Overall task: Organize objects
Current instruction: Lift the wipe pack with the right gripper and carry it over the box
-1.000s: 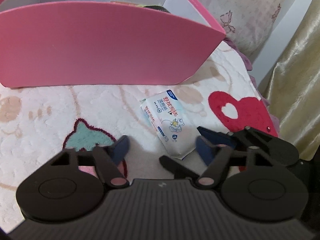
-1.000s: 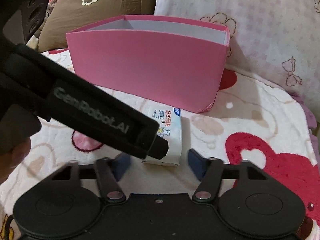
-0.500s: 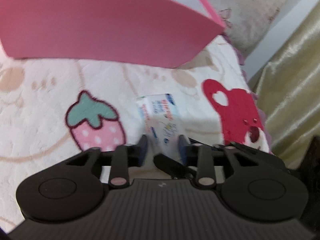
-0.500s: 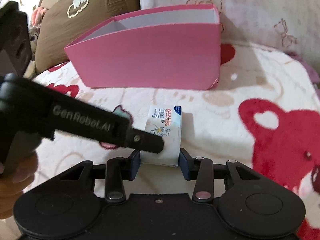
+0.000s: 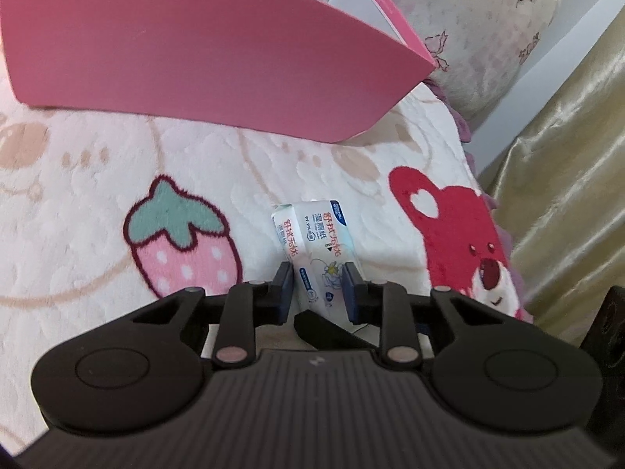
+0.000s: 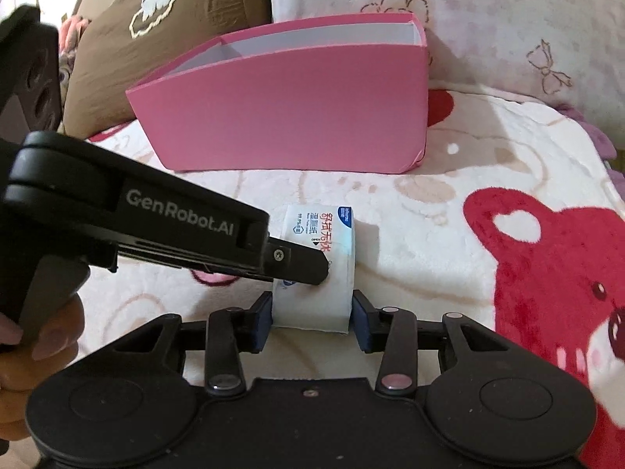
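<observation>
A white wet-wipe pack (image 5: pixel 314 250) with red and blue print is held above the blanket. My left gripper (image 5: pixel 317 287) is shut on its near end, seen across the pack in the right wrist view (image 6: pixel 300 267). My right gripper (image 6: pixel 312 318) is shut on the same pack (image 6: pixel 322 258), its blue pads pressed against both sides. A pink box (image 6: pixel 289 113) with white inner dividers stands behind the pack; it also shows in the left wrist view (image 5: pixel 187 51). The box's inside is hidden from here.
A cream blanket (image 5: pixel 78 179) with a strawberry and red bear print covers the bed. Pillows (image 6: pixel 488 19) lean behind the box, a brown cushion (image 6: pixel 164 19) at its left. A gold curtain (image 5: pixel 566 164) hangs past the bed's right edge.
Both grippers went from open around the wet-wipe pack to shut on it. The pack has come up off the blanket, and the views have pulled back from the pink box.
</observation>
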Motion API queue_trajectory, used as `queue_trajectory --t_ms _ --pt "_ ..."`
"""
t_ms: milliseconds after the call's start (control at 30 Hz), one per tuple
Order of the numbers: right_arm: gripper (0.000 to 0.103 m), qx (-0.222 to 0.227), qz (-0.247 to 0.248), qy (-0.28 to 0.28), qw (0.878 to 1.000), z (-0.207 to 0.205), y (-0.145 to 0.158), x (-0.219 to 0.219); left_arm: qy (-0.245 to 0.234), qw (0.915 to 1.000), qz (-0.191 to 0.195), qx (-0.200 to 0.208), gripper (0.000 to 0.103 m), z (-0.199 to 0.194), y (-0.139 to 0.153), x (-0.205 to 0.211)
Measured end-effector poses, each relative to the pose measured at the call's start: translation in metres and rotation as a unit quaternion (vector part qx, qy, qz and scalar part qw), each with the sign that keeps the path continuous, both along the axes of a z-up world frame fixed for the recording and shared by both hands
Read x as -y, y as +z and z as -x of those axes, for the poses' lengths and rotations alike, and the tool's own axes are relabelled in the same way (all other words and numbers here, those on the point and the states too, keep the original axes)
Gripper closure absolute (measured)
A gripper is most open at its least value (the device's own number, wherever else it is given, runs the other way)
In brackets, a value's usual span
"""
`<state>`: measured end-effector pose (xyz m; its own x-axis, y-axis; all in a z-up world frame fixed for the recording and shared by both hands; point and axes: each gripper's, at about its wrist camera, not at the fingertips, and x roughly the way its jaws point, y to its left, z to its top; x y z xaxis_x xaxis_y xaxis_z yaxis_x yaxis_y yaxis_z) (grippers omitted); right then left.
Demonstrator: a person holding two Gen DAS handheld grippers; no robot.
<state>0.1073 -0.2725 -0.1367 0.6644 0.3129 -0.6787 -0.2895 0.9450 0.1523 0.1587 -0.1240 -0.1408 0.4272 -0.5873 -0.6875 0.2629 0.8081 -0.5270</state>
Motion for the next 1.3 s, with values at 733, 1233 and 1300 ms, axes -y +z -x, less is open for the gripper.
queue_trajectory --t_ms 733,1233,1300 --pt "0.057 0.06 0.006 0.018 0.998 0.062 0.084 -0.016 -0.019 0.9995 0.006 0.026 0.078 0.061 0.097 -0.03" --pt "0.057 0.035 -0.01 0.035 0.999 0.065 0.109 -0.038 -0.012 0.9993 -0.031 0.018 0.079 0.069 0.126 -0.051" --pt "0.057 0.03 -0.021 0.036 0.999 0.062 0.113 -0.041 -0.008 0.999 -0.037 0.024 0.079 0.071 0.131 -0.055"
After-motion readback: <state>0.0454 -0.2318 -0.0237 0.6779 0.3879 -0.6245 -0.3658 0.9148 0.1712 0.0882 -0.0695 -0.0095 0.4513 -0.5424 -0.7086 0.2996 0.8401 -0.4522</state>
